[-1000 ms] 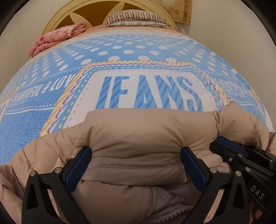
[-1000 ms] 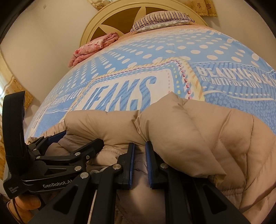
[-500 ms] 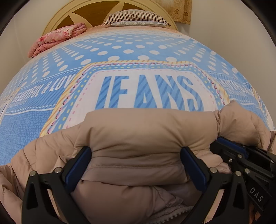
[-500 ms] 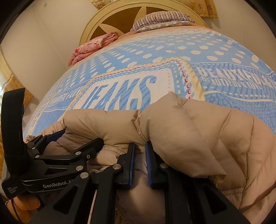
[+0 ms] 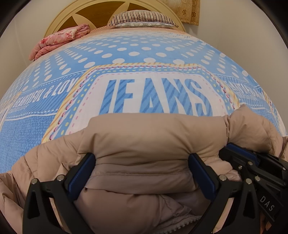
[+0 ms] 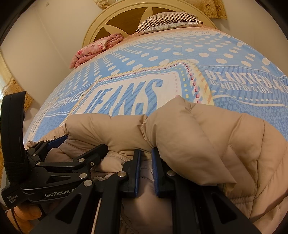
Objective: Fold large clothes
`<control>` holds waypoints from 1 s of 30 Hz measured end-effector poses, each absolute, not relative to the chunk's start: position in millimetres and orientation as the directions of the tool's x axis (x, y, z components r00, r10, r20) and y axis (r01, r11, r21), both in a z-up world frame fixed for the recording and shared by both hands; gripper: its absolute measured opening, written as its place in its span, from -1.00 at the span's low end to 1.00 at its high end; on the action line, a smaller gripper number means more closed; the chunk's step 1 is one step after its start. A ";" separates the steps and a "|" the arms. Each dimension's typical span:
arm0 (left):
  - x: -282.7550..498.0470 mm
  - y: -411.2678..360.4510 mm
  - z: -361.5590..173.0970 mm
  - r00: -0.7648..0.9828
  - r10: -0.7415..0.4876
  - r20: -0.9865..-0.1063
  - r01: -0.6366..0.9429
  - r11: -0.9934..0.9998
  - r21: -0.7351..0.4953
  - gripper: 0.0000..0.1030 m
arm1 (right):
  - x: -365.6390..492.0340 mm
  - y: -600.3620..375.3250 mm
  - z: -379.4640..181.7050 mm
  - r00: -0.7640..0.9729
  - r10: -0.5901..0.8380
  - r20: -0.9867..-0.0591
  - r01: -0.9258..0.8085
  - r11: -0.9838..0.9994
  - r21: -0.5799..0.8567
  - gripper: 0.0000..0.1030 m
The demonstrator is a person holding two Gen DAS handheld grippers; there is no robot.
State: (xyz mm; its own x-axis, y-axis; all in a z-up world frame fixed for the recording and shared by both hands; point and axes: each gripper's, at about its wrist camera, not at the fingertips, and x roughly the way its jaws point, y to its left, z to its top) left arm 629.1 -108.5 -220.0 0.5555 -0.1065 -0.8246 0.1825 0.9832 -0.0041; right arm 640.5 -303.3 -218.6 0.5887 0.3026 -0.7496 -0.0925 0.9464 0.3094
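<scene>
A beige puffer jacket [image 5: 153, 136] lies bunched on the near part of the blue bed cover [image 5: 126, 46]. It also shows in the right wrist view [image 6: 207, 129]. My left gripper [image 5: 142, 171] is open, its wide-apart blue pads on either side of a thick fold of the jacket. My right gripper [image 6: 144, 171] is shut on a fold of the jacket, with fabric pinched between its pads. The right gripper shows at the right edge of the left wrist view [image 5: 252, 162]. The left gripper shows at the left of the right wrist view [image 6: 59, 162].
The blue cover with white dots and a "JEANS" panel [image 5: 154, 95] stretches to a rounded headboard [image 5: 90, 14]. A striped pillow [image 5: 144, 18] and a folded pink floral blanket [image 5: 59, 41] lie at the far end. Cream walls stand on both sides.
</scene>
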 end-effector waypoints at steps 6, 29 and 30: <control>630.8 -109.8 -220.7 0.556 -0.100 -0.825 0.181 0.983 0.002 1.00 | 640.6 -304.0 -218.9 0.588 0.300 -0.752 -0.092 0.947 0.307 -0.75; 315.4 57.2 -114.4 0.705 -0.176 -0.687 0.227 0.974 -0.016 1.00 | 328.9 -402.1 -113.8 0.661 0.249 -0.708 -0.017 0.948 0.318 0.62; 305.6 58.6 -116.9 0.702 -0.165 -0.692 0.218 0.976 -0.012 1.00 | 298.1 -414.0 -116.5 0.673 0.240 -0.700 0.012 0.942 0.334 0.62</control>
